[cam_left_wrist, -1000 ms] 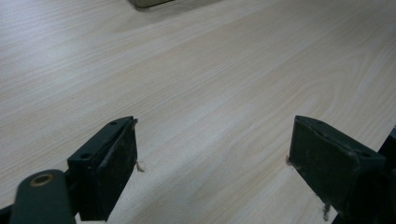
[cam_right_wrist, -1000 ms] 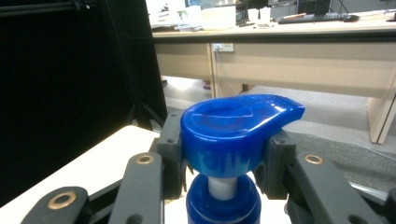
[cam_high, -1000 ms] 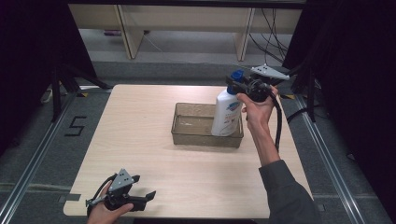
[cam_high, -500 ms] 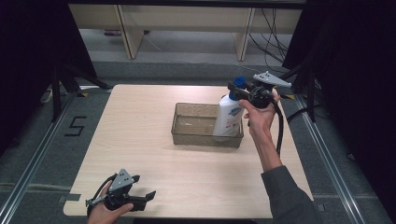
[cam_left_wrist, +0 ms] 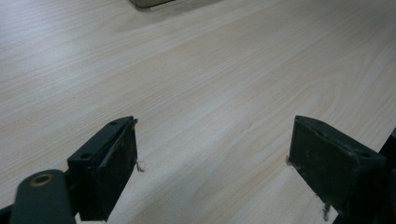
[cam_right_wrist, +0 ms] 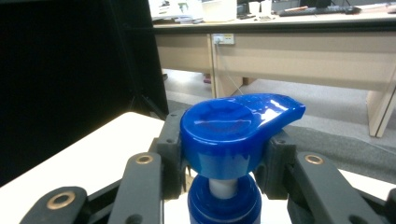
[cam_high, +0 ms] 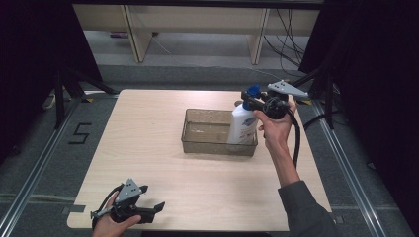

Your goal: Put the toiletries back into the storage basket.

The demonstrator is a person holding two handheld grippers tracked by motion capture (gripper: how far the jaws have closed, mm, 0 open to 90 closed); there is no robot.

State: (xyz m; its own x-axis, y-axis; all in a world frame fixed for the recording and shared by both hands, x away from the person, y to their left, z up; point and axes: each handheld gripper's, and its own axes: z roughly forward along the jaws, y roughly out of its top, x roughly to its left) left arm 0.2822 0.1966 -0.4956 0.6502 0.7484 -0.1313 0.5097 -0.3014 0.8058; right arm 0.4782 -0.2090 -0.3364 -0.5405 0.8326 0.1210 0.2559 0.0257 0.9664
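Pump bottle [cam_high: 243,126], white body with blue pump head [cam_right_wrist: 233,128], stands upright with its base inside the clear tray [cam_high: 197,143], at the tray's right end, against or near the right wall; whether the base is fully down on the tray floor is hard to tell. Long axis vertical, nozzle pointing away to the right in the right gripper view. Right gripper [cam_high: 253,102] is clamped on the bottle's neck just under the pump head, jaws narrow, one each side of the neck, coming in level from the bottle's right. Right hand [cam_high: 274,126] holds the gripper high, forearm reaching up from the table's near right edge, cable hanging below. Right hand is the one on the bottle; any lift or release goes straight up along the bottle's axis. Left gripper [cam_high: 148,210] sits low at the table's [cam_high: 148,128] near left corner, well apart from the tray, jaws wide with nothing between them, only bare wood in front
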